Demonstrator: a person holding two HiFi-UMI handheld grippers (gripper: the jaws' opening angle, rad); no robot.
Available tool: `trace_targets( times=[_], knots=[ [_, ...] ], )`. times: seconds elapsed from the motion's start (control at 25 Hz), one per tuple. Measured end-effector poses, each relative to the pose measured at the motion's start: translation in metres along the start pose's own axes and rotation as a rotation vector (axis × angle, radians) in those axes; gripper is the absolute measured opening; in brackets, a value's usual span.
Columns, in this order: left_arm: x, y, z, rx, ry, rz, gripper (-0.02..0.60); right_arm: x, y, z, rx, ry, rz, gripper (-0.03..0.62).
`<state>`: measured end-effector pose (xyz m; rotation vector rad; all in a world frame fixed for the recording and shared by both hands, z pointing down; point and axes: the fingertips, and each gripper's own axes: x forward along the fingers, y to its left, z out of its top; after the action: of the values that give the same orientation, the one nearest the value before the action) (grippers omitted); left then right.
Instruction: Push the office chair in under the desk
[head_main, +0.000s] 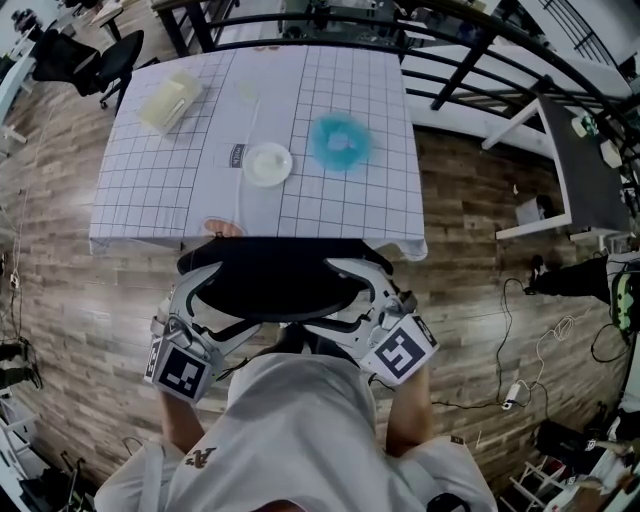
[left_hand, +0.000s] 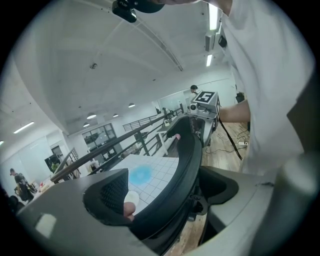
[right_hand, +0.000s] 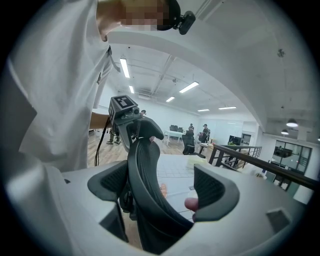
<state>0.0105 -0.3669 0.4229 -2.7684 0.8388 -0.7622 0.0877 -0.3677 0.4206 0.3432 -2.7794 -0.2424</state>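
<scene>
Office chair (head_main: 272, 282): black, seen from above; only the curved top of its mesh backrest (left_hand: 189, 150) shows, the seat is hidden beneath it.

Left gripper (left_hand: 167, 192): jaws spread, straddling the backrest rim at its left end. The rim runs close along one jaw; a clear gap stays open to the other. Firm contact cannot be judged.

Right gripper (right_hand: 160, 187): jaws spread too, set over the backrest's right end. The mesh lies close against the jaw nearer the person, well off the far one.

Neither gripper pinches the rim. Each gripper's marker cube (head_main: 182, 372) sits on the person's side of the backrest, and both forearms come in from a white shirt (head_main: 300, 430) at the bottom of the head view.

The backrest top stands just at the near edge of the surface (head_main: 340, 205), which is covered with a white gridded cloth; from above it overlaps the hanging hem. How far the seat reaches beneath cannot be told.

On the surface:
- a white plate (head_main: 268, 164) near the middle
- a fluffy blue item (head_main: 340, 142) just to its right
- a pale yellow container (head_main: 170, 100) at the far left corner

Beyond the surface:
- a dark railing (head_main: 470, 65) on the far side
- wood floor (head_main: 60, 260) on both sides
- loose cables (head_main: 535, 335) on the floor at right
- a second black chair (head_main: 112, 58) far left
</scene>
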Motion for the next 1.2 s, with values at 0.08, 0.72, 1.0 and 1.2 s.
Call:
trace_targets(
  times=[0.08, 0.72, 1.0, 1.2],
  knots=[
    [0.000, 0.002, 0.001, 0.003, -0.005, -0.003, 0.439, 0.001, -0.001, 0.001, 0.004, 0.001, -0.002, 0.420],
    [0.000, 0.001, 0.000, 0.009, -0.014, -0.009, 0.437, 0.001, 0.000, -0.001, 0.007, 0.009, -0.007, 0.423],
    [-0.012, -0.006, 0.005, 0.013, -0.057, -0.018, 0.422, -0.005, 0.008, 0.004, -0.014, 0.010, -0.019, 0.417],
    [-0.042, -0.001, 0.032, -0.109, -0.194, 0.006, 0.226, -0.029, 0.016, 0.021, 0.031, -0.049, -0.017, 0.236]
  ],
)
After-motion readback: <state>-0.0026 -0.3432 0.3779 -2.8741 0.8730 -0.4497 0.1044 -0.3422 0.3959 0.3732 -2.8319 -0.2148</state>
